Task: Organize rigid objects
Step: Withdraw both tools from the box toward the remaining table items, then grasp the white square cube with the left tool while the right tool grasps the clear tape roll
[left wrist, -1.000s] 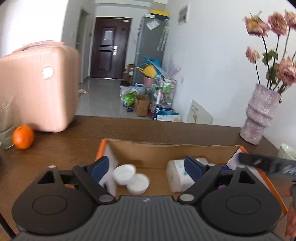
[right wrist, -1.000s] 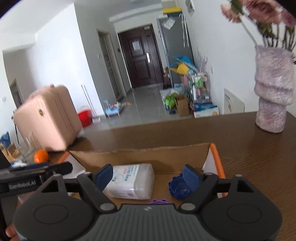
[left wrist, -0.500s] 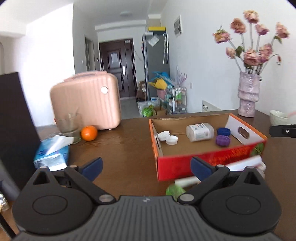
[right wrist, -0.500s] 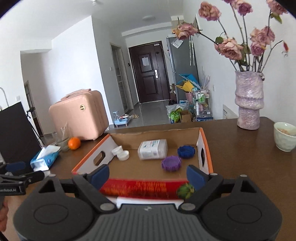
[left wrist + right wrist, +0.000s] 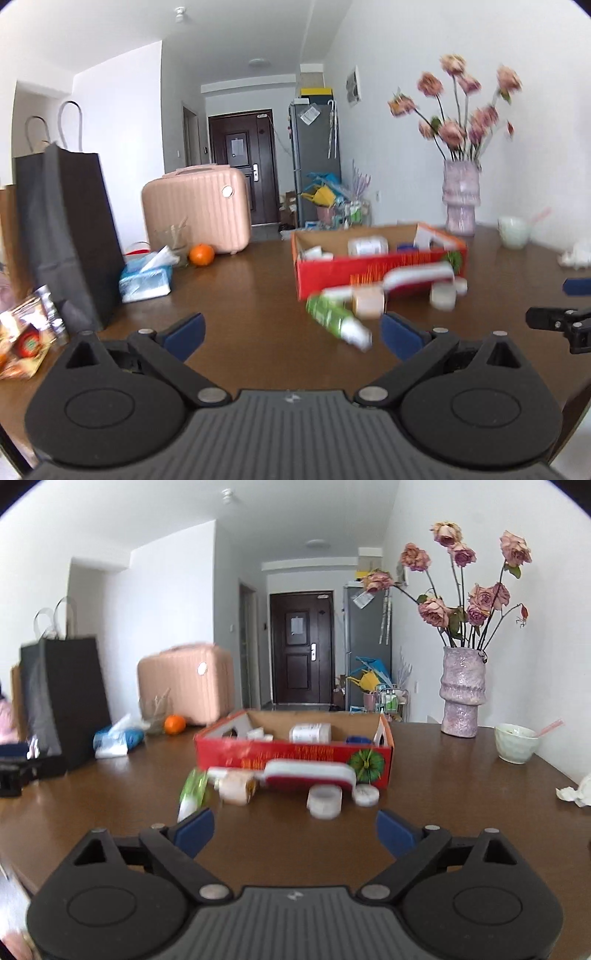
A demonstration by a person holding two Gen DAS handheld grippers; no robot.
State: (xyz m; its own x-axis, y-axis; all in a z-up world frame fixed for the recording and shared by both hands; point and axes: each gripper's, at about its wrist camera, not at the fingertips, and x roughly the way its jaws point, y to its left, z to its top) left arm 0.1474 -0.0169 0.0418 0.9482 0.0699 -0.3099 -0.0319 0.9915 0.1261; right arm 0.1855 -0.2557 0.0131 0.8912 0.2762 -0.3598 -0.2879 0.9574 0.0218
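Five loose items lie on the table (image 5: 461, 794) along the near wall of the red box (image 5: 295, 755), all outside it: a green-and-white tube (image 5: 192, 790), a tan roll (image 5: 236, 788), a red-and-white case (image 5: 308, 775), a white jar (image 5: 324, 801) and a flat white lid (image 5: 365, 794). The box already holds a white bottle (image 5: 309, 732), some white caps and a blue lid.

Left gripper (image 5: 291, 334): jaws spread fully wide, nothing between them. Right gripper (image 5: 293, 832): jaws opening, nothing between them. Neither touches any item; both hover over bare table on the near side of the row.

The relation that matters: from the red box, the tube is the item lying farthest out toward the grippers, off the box's left front corner. In the left wrist view the tube (image 5: 338, 319) sits just ahead of the left gripper's right finger (image 5: 400, 336), with its long axis running diagonally, white cap end nearest the jaws. In the right wrist view it lies ahead of that gripper's left finger (image 5: 194, 830), and appears blurred.

Judgement: the left hand looks nearer to the tube; the right hand is better lined up on the white jar, which stands just in front of the box. A grip on the tube would want the jaws turned across its slanted axis. The case lies lengthwise along the box wall, touching or nearly touching it; I cannot tell which.
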